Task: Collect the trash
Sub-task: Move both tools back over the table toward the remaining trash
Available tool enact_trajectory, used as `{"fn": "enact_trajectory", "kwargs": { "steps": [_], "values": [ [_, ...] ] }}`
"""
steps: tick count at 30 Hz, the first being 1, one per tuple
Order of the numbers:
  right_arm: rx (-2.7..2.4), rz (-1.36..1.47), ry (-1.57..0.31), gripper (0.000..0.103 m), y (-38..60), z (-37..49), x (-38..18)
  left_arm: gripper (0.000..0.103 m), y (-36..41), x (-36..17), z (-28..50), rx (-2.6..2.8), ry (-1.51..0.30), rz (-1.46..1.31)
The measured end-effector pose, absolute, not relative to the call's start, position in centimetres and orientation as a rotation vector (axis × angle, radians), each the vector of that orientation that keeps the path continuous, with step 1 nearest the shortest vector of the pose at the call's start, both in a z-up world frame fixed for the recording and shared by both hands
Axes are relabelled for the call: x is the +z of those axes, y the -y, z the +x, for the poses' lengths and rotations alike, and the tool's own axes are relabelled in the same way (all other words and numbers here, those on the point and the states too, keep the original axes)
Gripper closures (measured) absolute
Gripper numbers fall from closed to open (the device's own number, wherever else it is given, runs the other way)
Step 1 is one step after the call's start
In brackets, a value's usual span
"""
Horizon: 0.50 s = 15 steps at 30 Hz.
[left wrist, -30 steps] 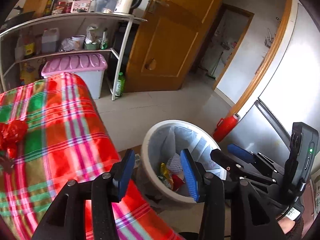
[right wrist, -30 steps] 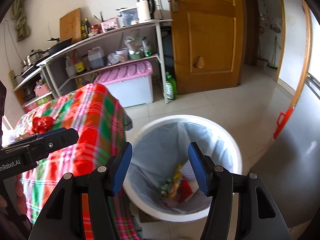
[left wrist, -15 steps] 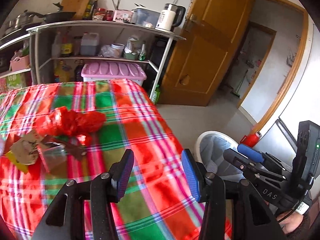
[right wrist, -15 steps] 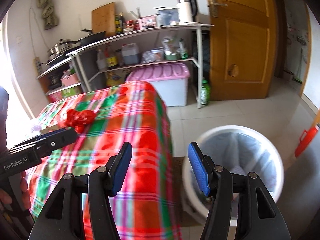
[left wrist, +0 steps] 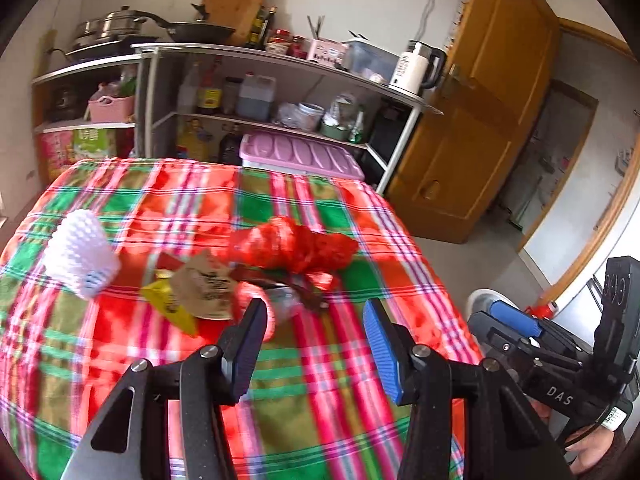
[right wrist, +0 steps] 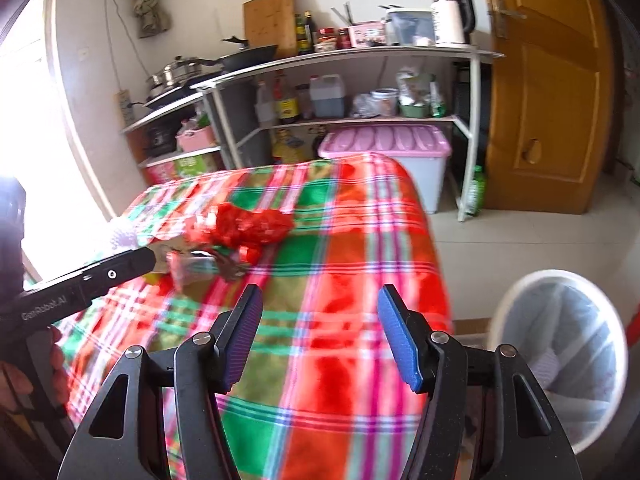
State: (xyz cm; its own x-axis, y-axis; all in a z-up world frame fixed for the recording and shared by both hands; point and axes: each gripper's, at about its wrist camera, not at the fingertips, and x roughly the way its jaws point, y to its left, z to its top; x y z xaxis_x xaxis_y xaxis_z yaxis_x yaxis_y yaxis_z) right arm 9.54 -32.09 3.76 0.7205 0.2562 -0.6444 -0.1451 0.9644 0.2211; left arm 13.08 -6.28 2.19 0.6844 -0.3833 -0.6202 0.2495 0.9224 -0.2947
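Observation:
A pile of trash lies on the plaid tablecloth (left wrist: 320, 380): a crumpled red plastic bag (left wrist: 296, 246), a brown paper wrapper (left wrist: 204, 284), a yellow wrapper (left wrist: 170, 308), a clear wrapper (left wrist: 284, 300) and a white foam net (left wrist: 78, 254). My left gripper (left wrist: 314, 312) hovers just short of the pile; its jaws are opening and hold nothing. My right gripper (right wrist: 320, 294) is open and empty over the cloth, with the red bag (right wrist: 248, 224) farther ahead to its left. The white lined trash bin (right wrist: 560, 312) stands on the floor to the right of the table.
A metal shelf rack (left wrist: 280, 60) with bottles, pans and a kettle stands behind the table. Under it sits a pink-lidded storage box (right wrist: 384, 140). A wooden door (right wrist: 552, 100) is at the right, with a green bottle (right wrist: 476, 196) on the floor beside the rack.
Both views have swung left from over the bin to the table. The trash pile has come into view ahead; the bin has slid to the right edge. Both grippers stay empty.

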Motion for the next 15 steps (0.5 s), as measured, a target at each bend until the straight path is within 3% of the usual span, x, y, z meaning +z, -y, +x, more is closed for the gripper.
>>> {"fn": "enact_trajectory", "kwargs": {
  "steps": [3,15],
  "values": [
    [0.275,0.164,-0.742,0.042,30.5,10.3,3.7,0.043,4.2,2.2,13.3,-0.324,-0.729,-0.209],
    [0.410,0.098,-0.798,0.042,23.3,13.1,1.9,0.038,-3.1,1.5,14.6,-0.219,-0.730,-0.246]
  ]
}}
